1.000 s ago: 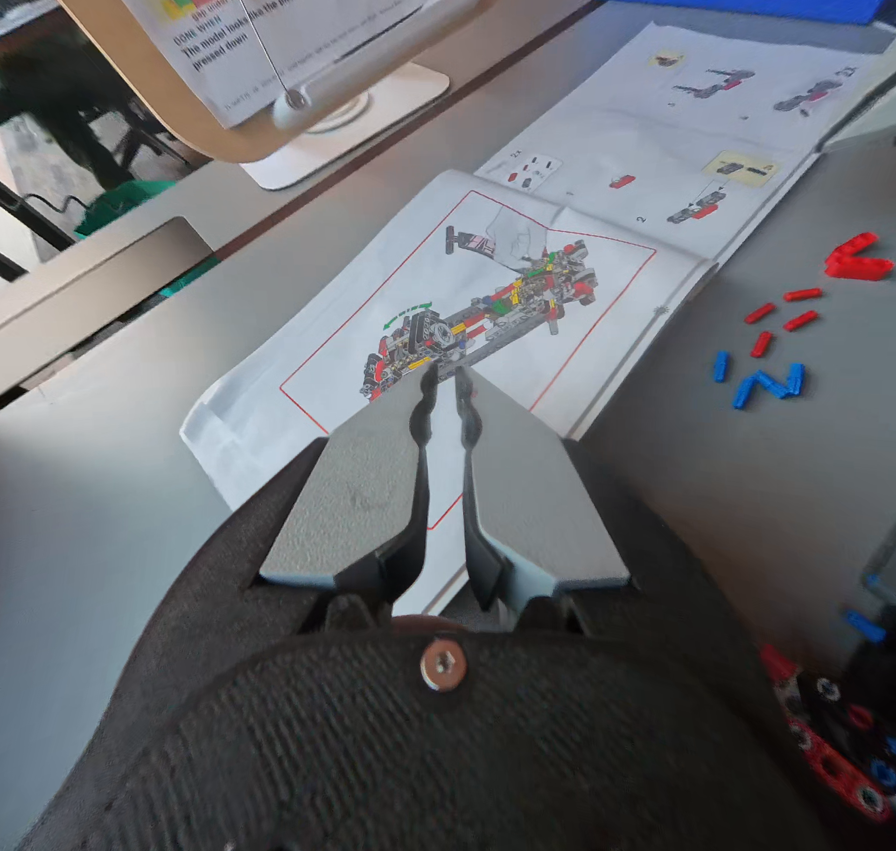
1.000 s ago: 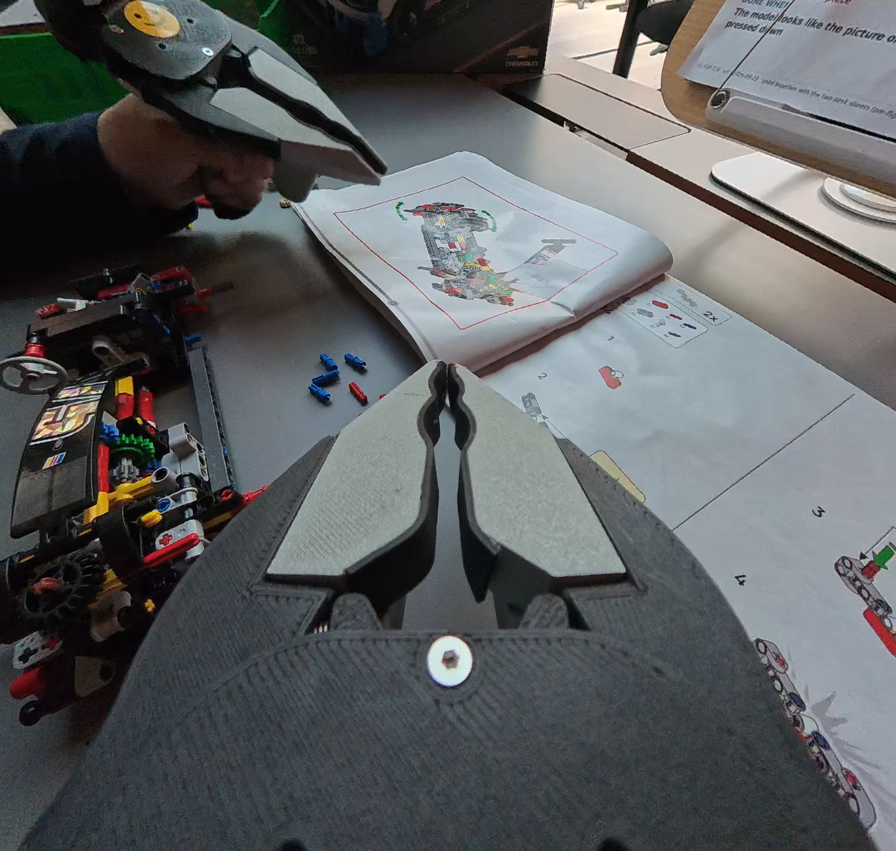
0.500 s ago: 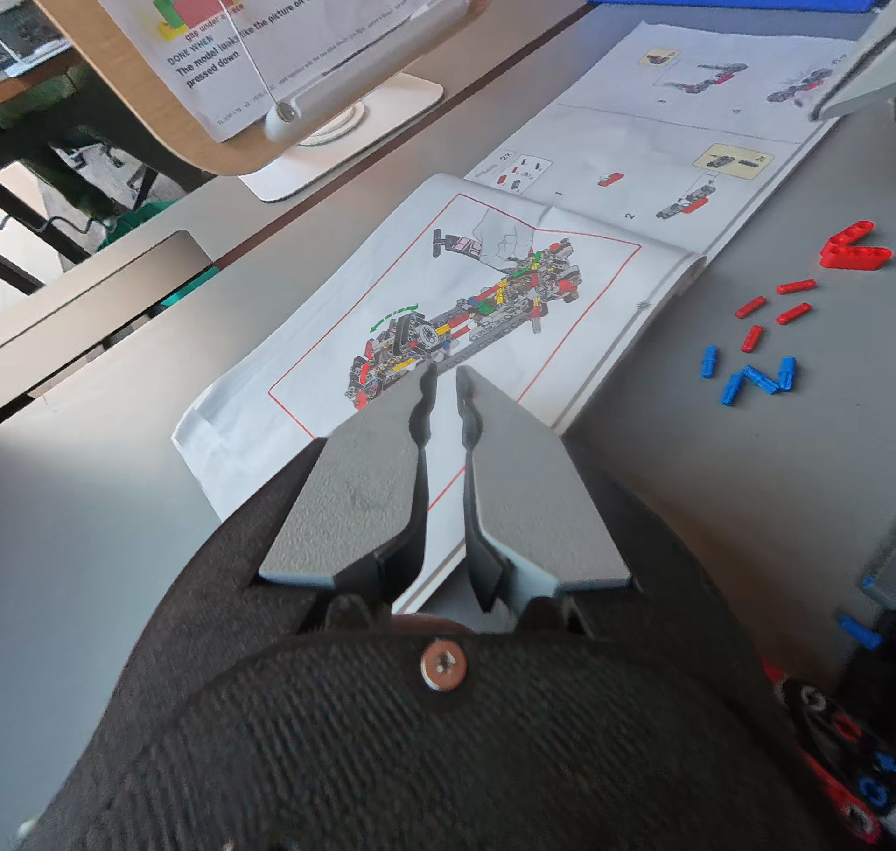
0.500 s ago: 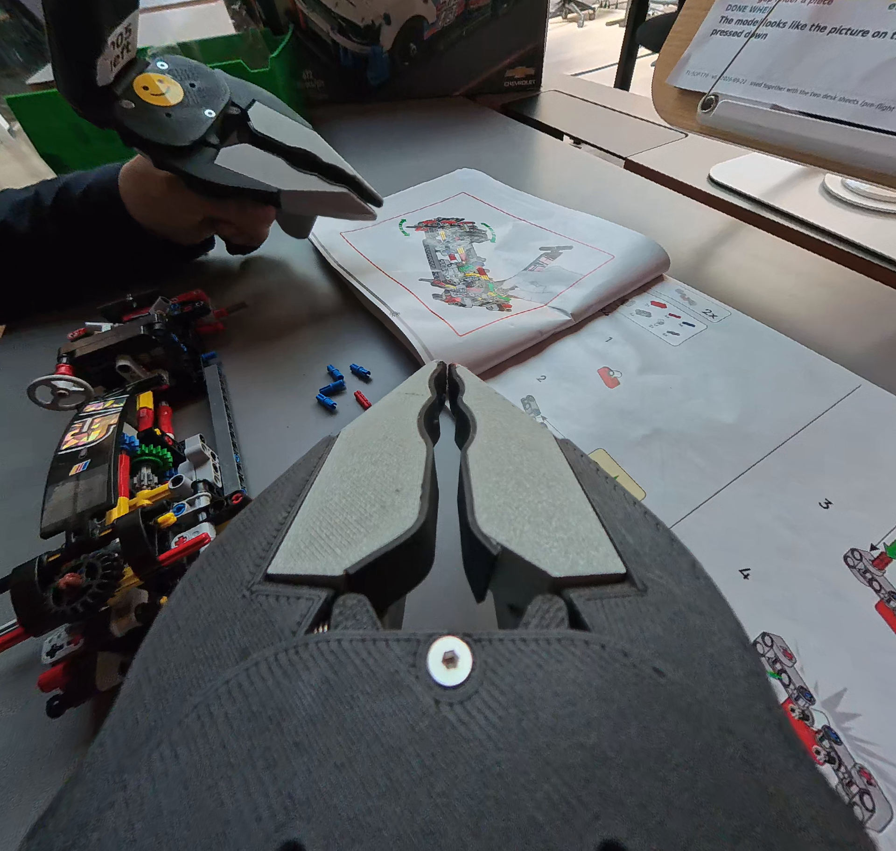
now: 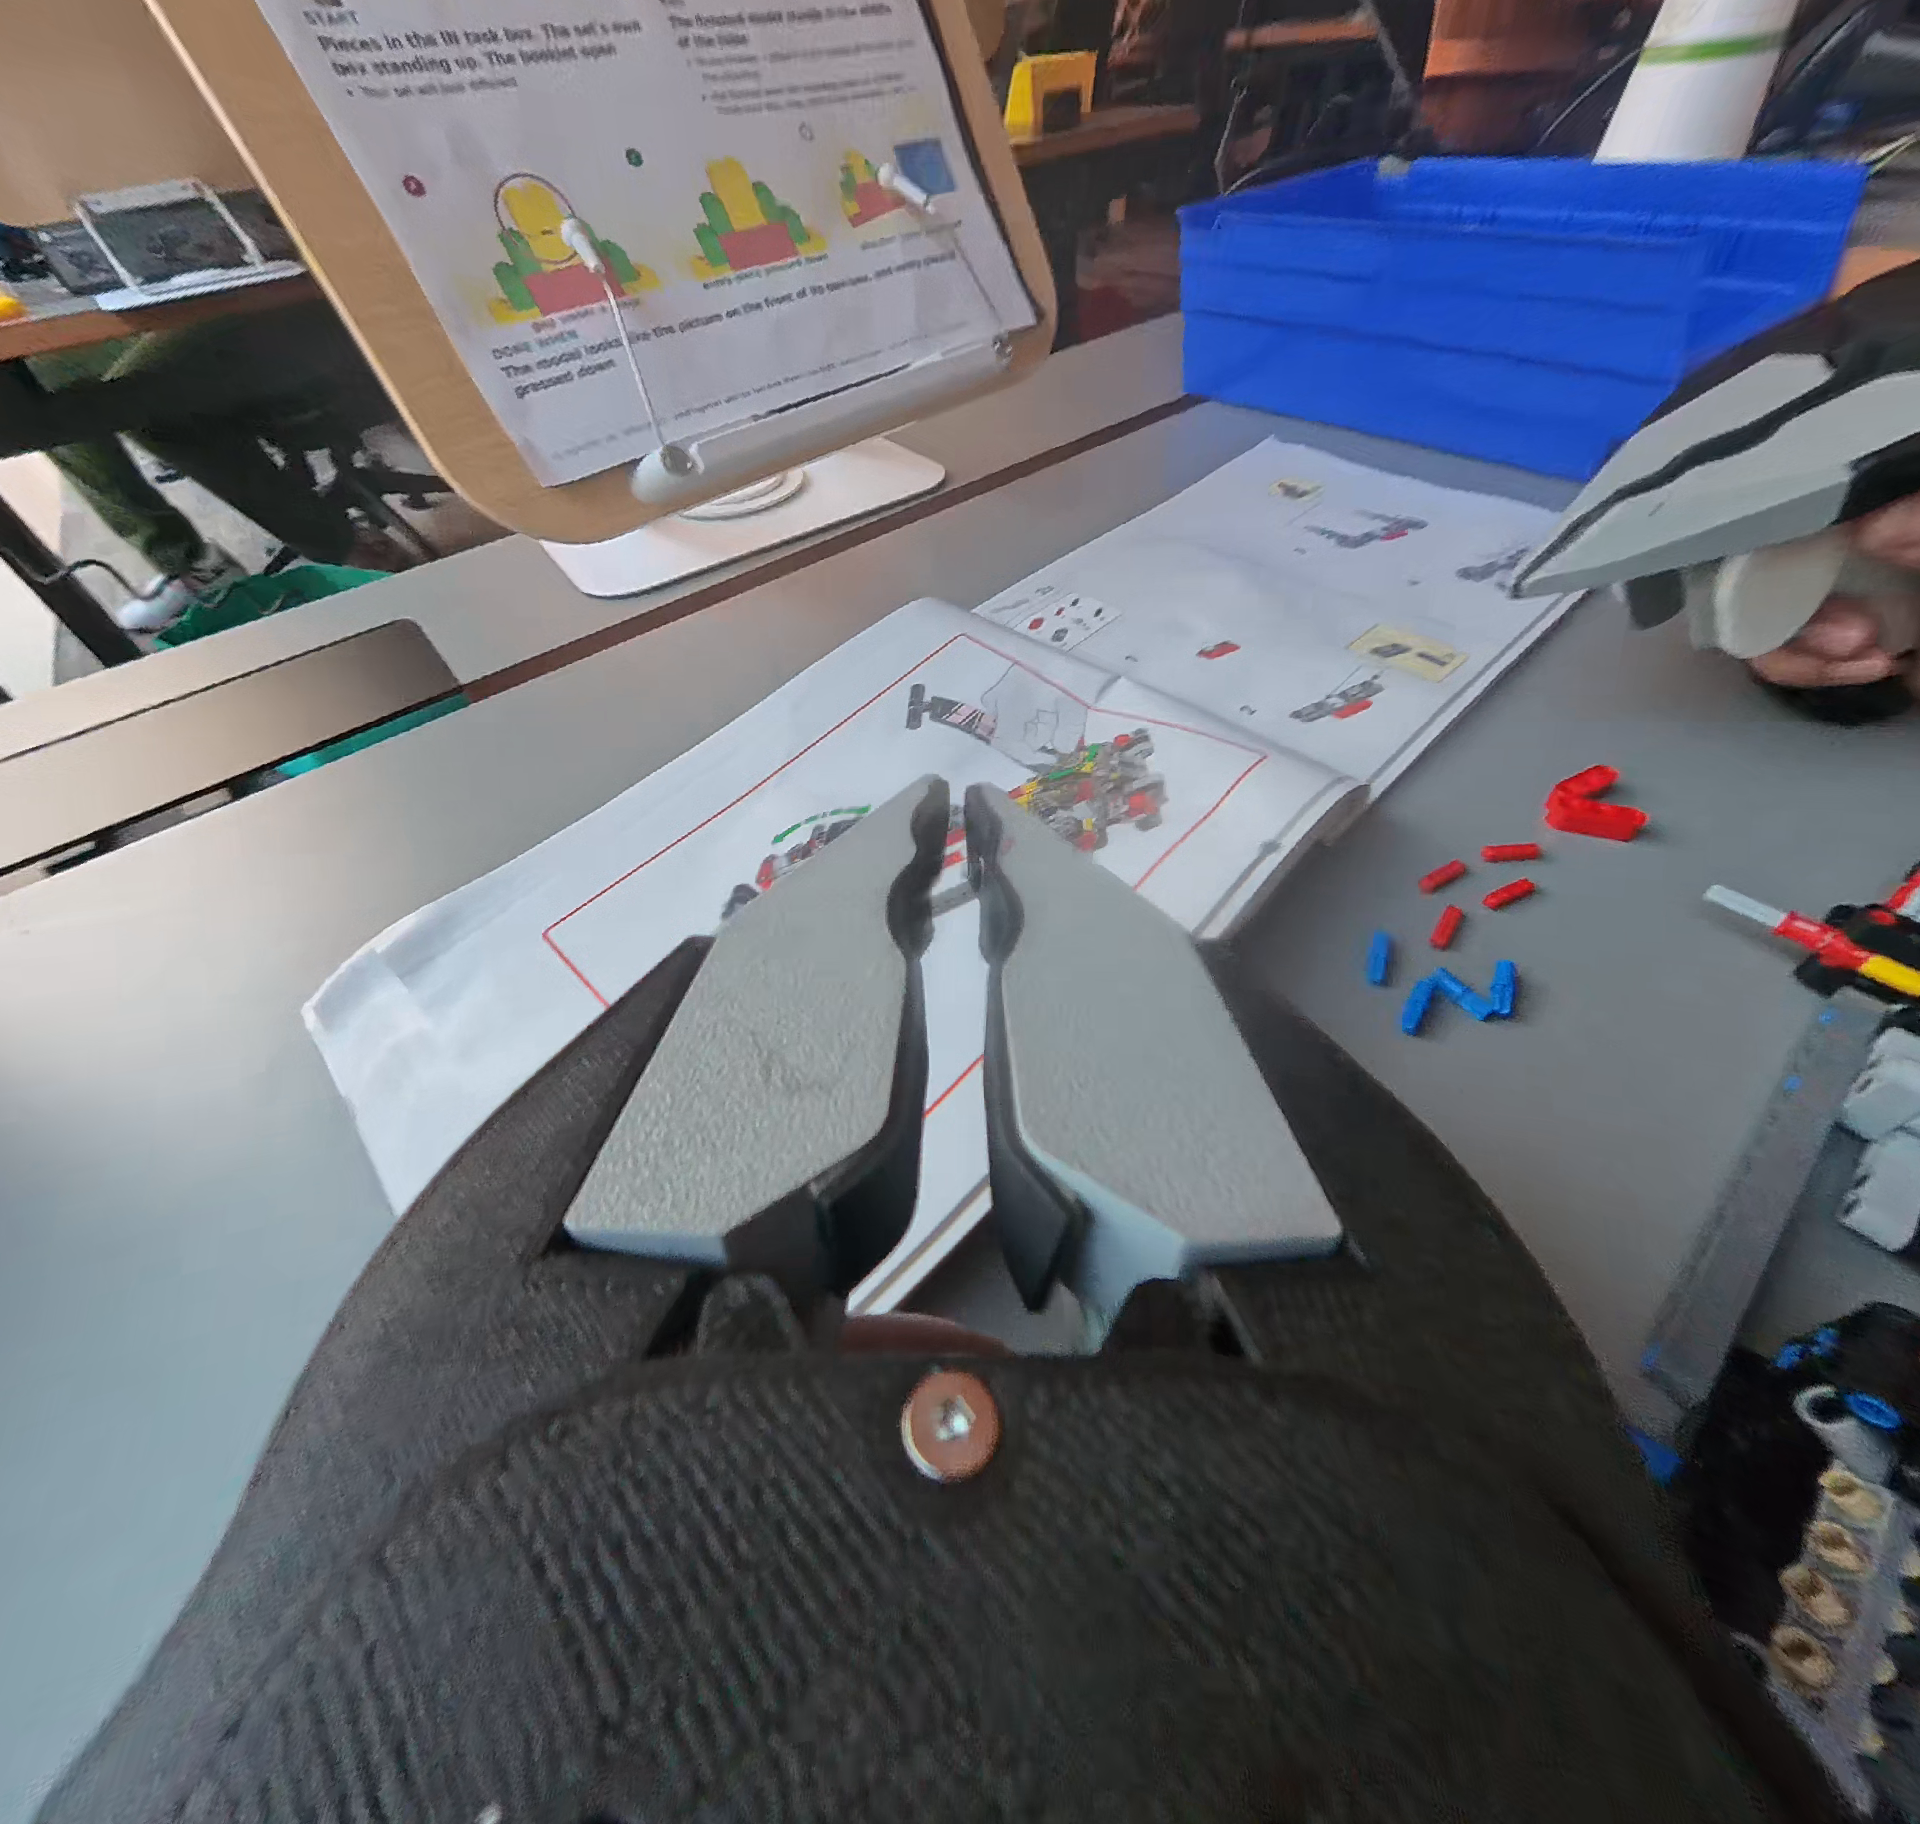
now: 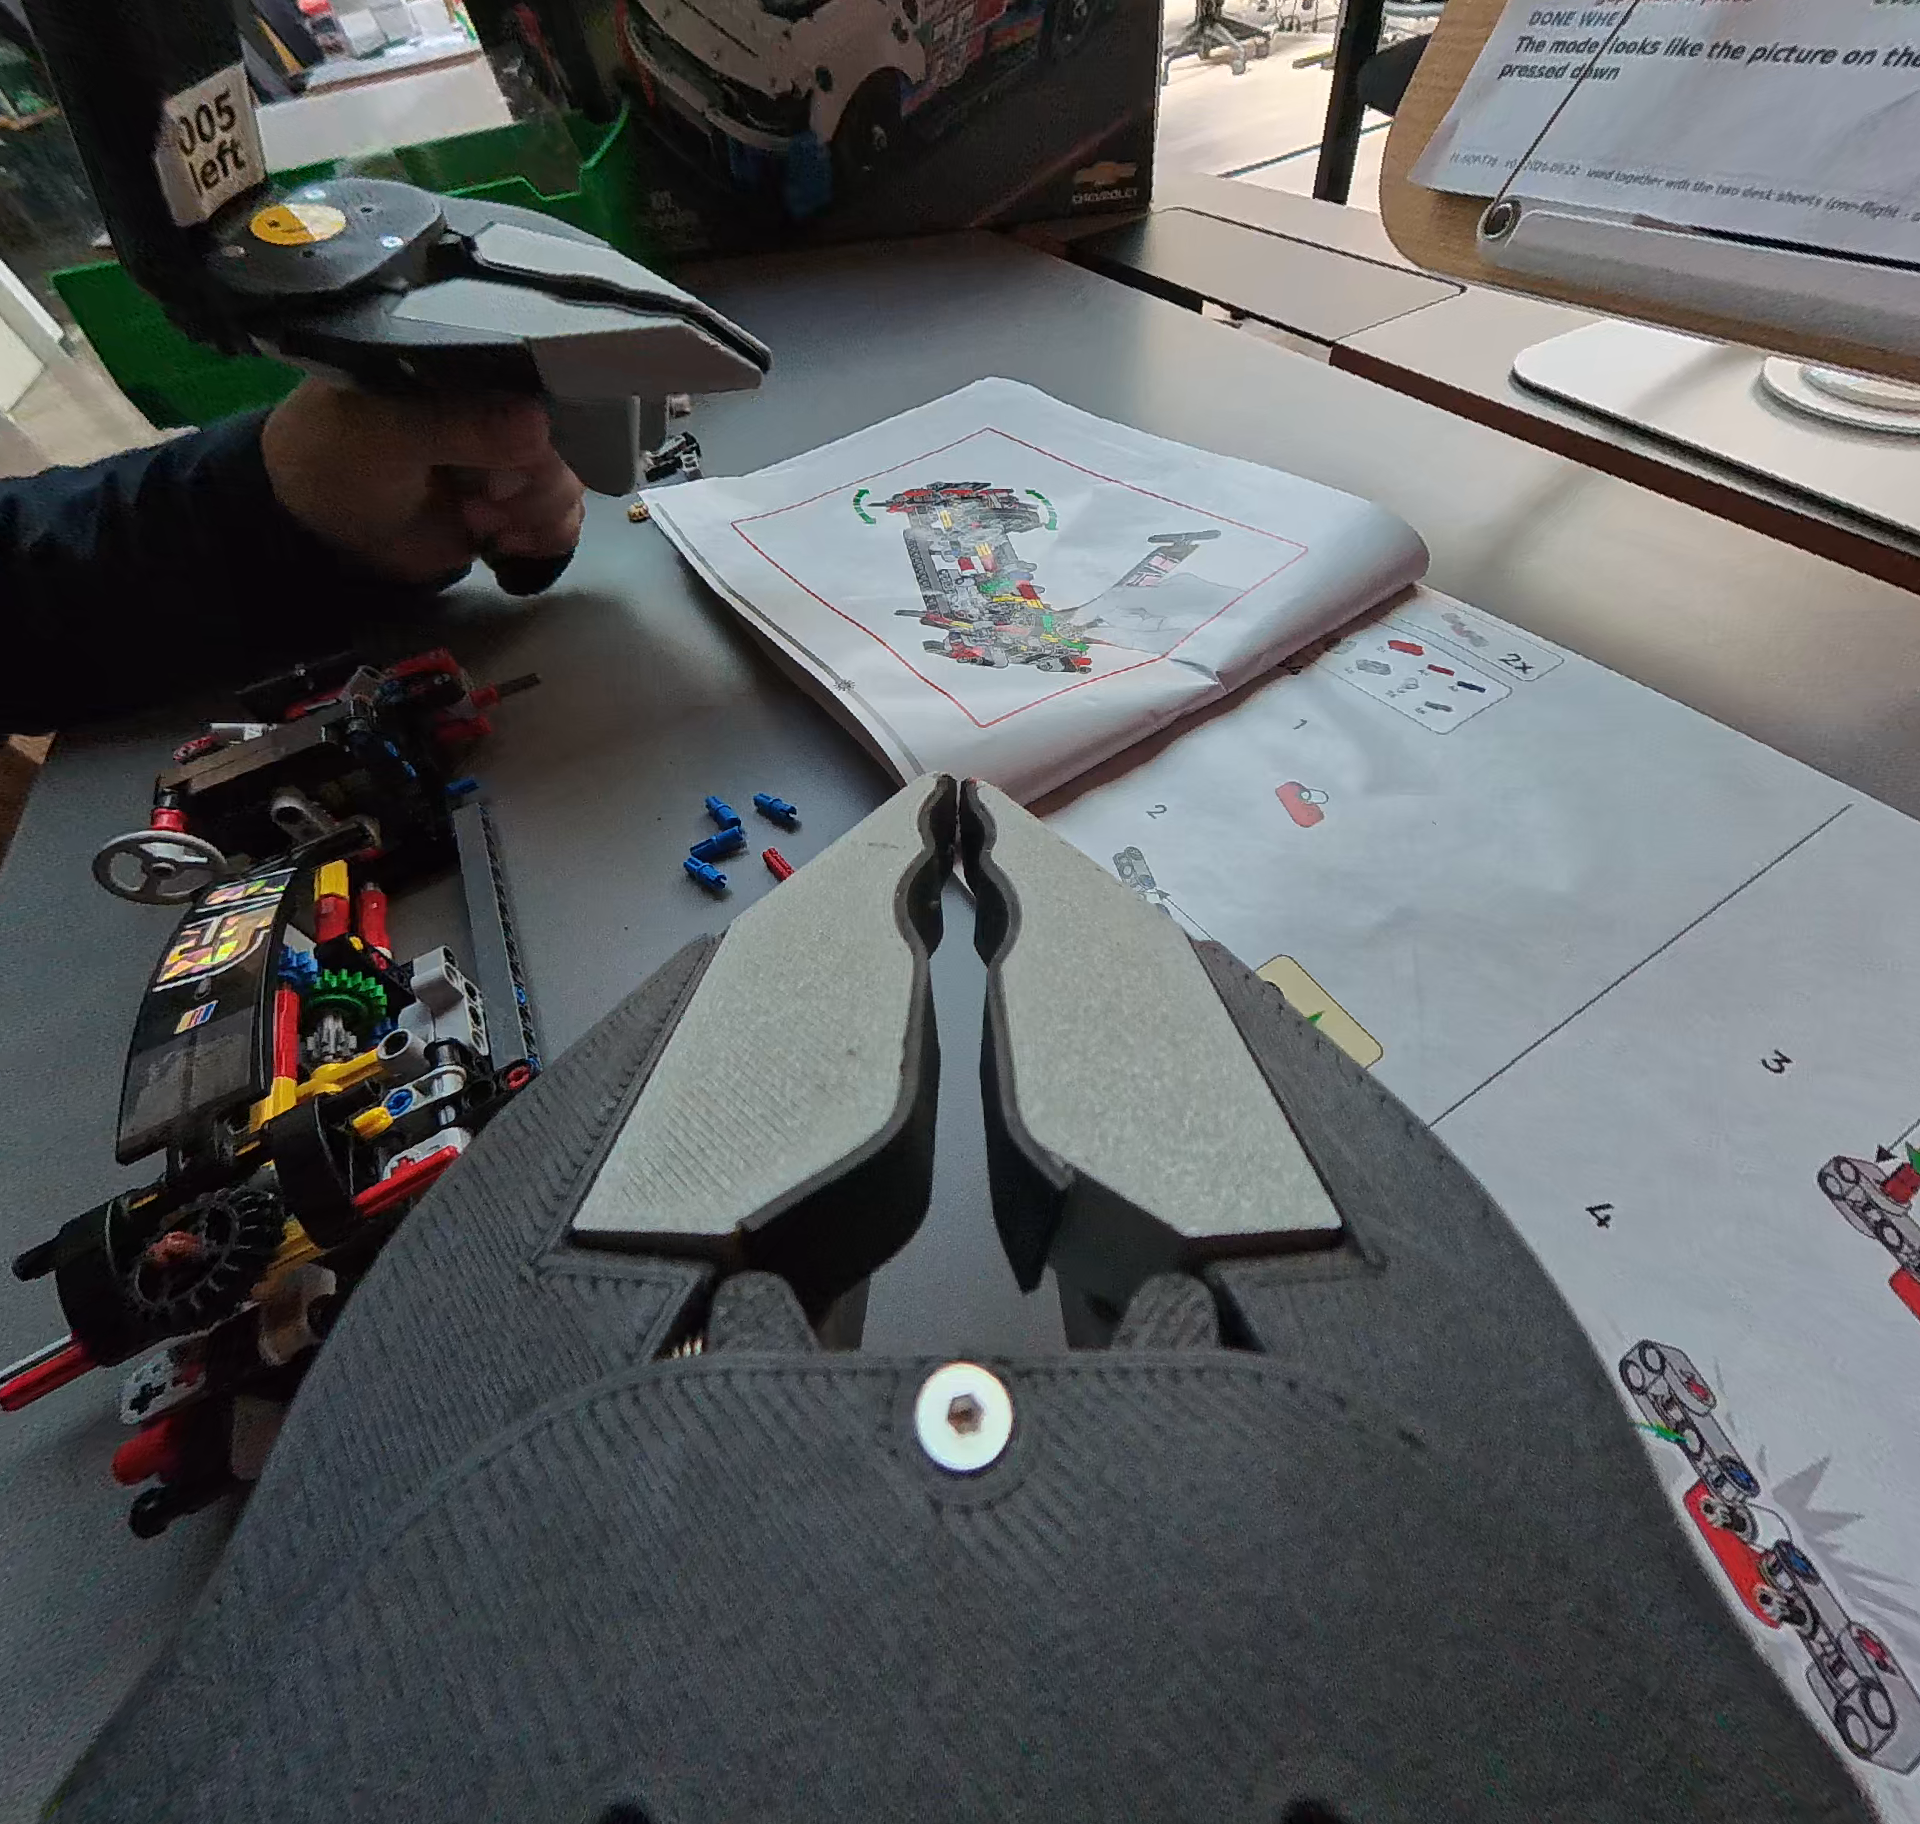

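The left gripper [image 5: 956, 798] is hovering at frame centre over the open instruction booklet [image 5: 665, 870], its fingers slightly parted and holding nothing. The right gripper [image 6: 956, 787] is sitting clenched and empty over the booklet's lower edge. Dipping either one risks creasing a page, and a sideways sweep could be scattering the loose blue pins [image 5: 1455, 995] at right.

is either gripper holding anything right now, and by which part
Nothing is held. The left gripper hangs over the open booklet with a slim bare gap between its fingertips; the right gripper has its tips together on nothing.
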{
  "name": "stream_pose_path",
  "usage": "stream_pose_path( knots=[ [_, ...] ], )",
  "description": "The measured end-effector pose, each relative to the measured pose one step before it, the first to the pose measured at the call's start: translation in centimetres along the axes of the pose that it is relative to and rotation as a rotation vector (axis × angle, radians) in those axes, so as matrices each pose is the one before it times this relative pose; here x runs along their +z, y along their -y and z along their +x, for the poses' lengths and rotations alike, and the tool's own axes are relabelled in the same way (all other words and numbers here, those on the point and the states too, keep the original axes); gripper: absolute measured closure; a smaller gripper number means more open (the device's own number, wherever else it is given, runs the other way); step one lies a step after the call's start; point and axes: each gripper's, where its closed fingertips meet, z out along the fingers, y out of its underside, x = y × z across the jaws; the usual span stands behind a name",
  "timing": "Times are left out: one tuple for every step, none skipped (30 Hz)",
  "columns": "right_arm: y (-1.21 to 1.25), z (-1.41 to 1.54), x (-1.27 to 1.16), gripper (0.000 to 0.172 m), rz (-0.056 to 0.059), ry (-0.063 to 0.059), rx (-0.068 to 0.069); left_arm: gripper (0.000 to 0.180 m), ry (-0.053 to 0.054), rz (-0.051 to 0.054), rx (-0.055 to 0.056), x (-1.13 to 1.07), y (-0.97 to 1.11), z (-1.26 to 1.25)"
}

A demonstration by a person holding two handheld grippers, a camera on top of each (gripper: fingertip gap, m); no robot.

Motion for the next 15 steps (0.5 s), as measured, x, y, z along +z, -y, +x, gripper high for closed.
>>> stream_pose_path(
  knots=[
    [-0.006,0.000,0.007,0.172,-0.0007,0.0002,0.0004,0.180,-0.0187,0.0137,-0.0102,-0.069,0.216,0.291],
    [-0.008,-0.001,0.004,0.172,-0.0008,0.0001,-0.0004,0.180,-0.0096,0.0057,-0.0066,-0.050,0.102,0.160],
    [-0.005,-0.007,0.002,0.172,-0.0002,-0.0004,-0.0012,0.180,-0.0044,0.0050,-0.0021,-0.024,0.080,0.099],
    [-0.006,-0.004,0.003,0.172,-0.0004,-0.0002,-0.0008,0.180,-0.0021,0.0024,0.0018,-0.031,0.027,0.071],
    [-0.009,-0.009,0.013,0.172,-0.0012,0.0006,0.0004,0.180,0.0019,0.0022,0.0032,-0.027,0.018,0.029],
    [-0.017,0.005,0.004,0.172,-0.0010,0.0010,0.0014,0.180,-0.0016,0.0010,0.0039,0.000,-0.012,0.088],
    [-0.007,0.009,0.002,0.172,-0.0003,0.0012,0.0023,0.180,-0.0046,-0.0026,0.0036,0.013,-0.036,0.103],
    [0.012,0.009,-0.004,0.172,0.0005,0.0012,0.0026,0.180,-0.0038,-0.0015,0.0027,0.022,-0.011,0.083],
    [0.018,0.023,-0.026,0.172,0.0017,0.0004,0.0022,0.180,-0.0045,0.0004,0.0021,0.005,0.008,0.070],
    [0.025,0.018,-0.016,0.172,0.0021,0.0000,0.0019,0.180,-0.0030,0.0022,0.0006,-0.015,0.025,0.046],
    [0.029,0.015,-0.022,0.172,0.0017,0.0003,0.0016,0.180,-0.0018,0.0038,-0.0010,-0.019,0.044,0.016],
    [0.013,0.015,-0.014,0.172,0.0011,0.0002,0.0015,0.180,-0.0021,0.0024,-0.0013,-0.003,0.029,0.028],
    [0.012,0.015,-0.007,0.172,0.0009,0.0000,0.0013,0.180,-0.0017,0.0001,-0.0021,0.008,-0.009,0.012],
    [0.012,0.014,-0.018,0.172,0.0014,-0.0007,0.0008,0.180,-0.0026,-0.0016,-0.0015,0.019,-0.048,0.031],
    [0.040,0.055,-0.030,0.172,0.0031,-0.0038,0.0006,0.180,-0.0016,-0.0025,-0.0007,0.029,-0.047,0.023]
  ],
)
